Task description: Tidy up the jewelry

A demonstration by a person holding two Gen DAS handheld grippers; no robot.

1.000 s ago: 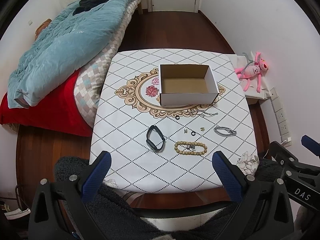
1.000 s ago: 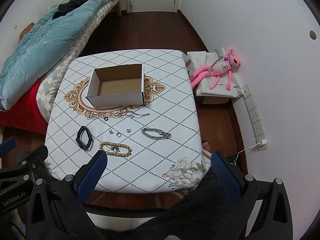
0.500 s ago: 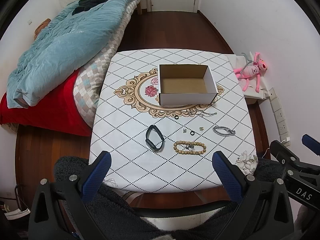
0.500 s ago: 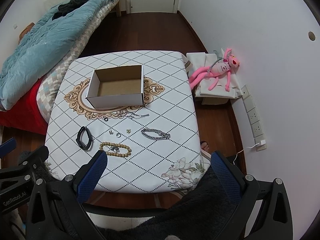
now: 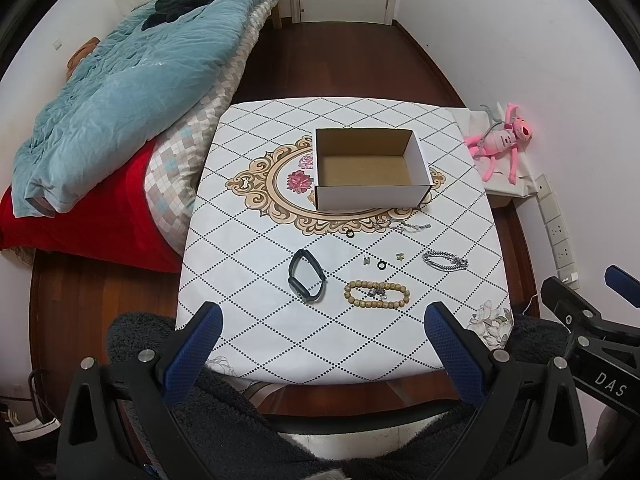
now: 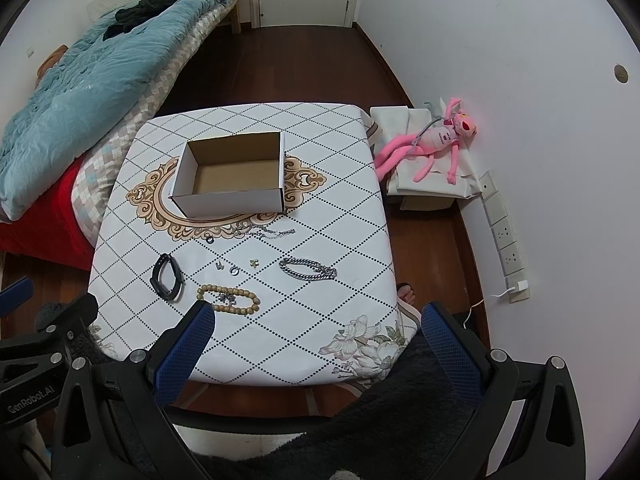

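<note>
While both hand-held grippers, left (image 5: 320,322) and right (image 6: 316,322), hang spread and empty, the wooden bead bracelet (image 5: 377,295) lies on the tabletop (image 5: 248,280) before the cardboard box (image 5: 370,168); light, rigid beads suit a pinch across one side.

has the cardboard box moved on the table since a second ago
No. The cardboard box sits on the same part of the gold oval printed on the tablecloth, its front wall at the same spot above the thin chain.
</note>
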